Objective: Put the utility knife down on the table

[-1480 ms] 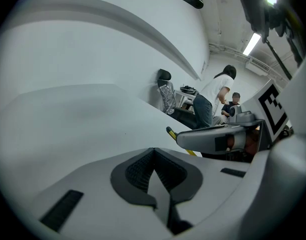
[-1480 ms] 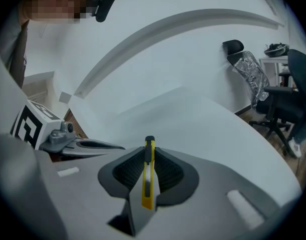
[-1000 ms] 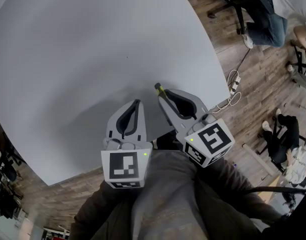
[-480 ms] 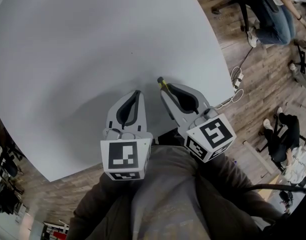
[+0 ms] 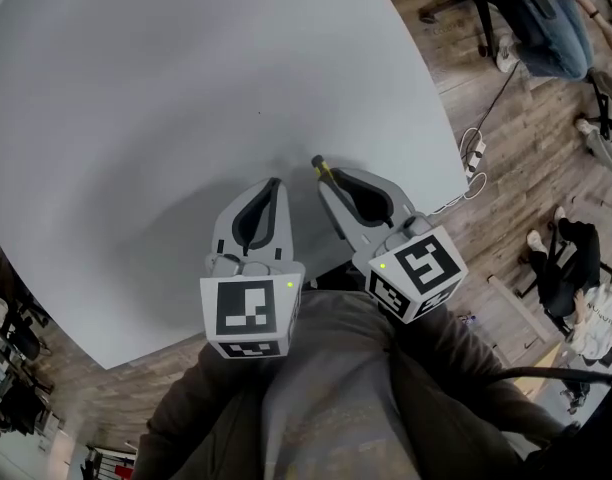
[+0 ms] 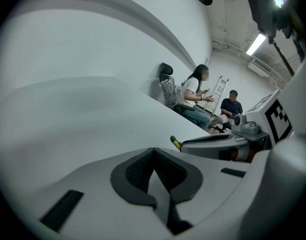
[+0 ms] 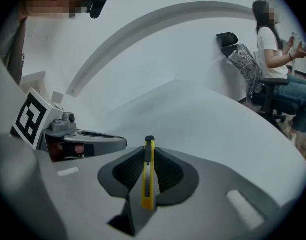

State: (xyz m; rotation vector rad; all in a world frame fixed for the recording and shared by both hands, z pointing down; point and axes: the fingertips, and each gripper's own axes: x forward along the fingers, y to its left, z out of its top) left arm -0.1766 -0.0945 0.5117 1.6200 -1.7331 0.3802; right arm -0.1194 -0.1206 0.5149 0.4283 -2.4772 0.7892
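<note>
I hold two claws over one pale grey table [image 5: 186, 98], and between them there is a single utility knife [image 7: 148, 176]. My right claw [image 7: 149, 156] has it: the jaws are closed down to the width of the yellow body, which stands on edge between the dark ribbed pads. The knife's long axis runs along the jaws. Its dark end points forward, away from me and out across the table, and pokes just past the fingertips, while the yellow tail end points back toward the claw's body. So the knife is up in the claw, over the near part of the table close to its curved edge, not lying on the top. My left claw [image 6: 154, 156] has its jaws brought together at the tips with nothing between the pads. It sits just beside the right claw, the two side by side and pointing much the same way. Each claw carries one marker cube, two in all. Past the table's far edge the left gripper view shows two seated people [image 6: 195, 96].
</note>
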